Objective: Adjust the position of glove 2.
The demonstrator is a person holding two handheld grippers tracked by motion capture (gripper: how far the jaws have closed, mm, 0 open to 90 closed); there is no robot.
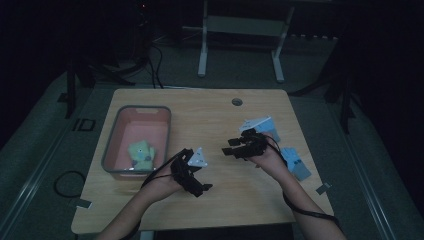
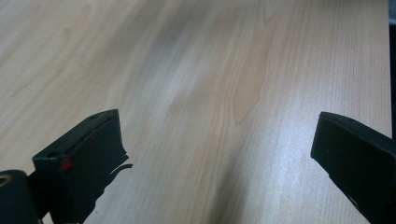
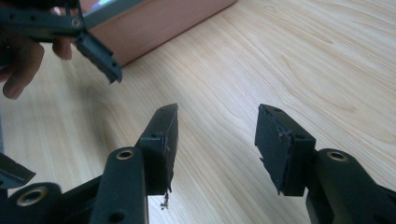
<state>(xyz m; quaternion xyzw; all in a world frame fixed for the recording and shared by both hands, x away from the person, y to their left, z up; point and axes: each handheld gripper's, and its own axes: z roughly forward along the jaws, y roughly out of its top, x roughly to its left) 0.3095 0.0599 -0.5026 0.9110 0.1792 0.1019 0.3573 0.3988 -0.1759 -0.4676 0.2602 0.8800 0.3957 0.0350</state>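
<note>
Light wood table (image 1: 210, 120) carried a grey-rimmed bin (image 1: 111, 145) at its left side. Blue-and-white folded pieces (image 1: 295, 162) lay well right of the bin, near the right edge.

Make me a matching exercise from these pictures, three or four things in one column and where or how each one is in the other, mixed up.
Things:
1. green item
2. pink bin
3. blue pieces
4. left gripper

Places or states:
A. jaws apart over bare wood
B. lying inside the bin
C. at the table's right edge
D. on the table's left part

Pairs: 1-B, 2-D, 3-C, 4-A
</note>
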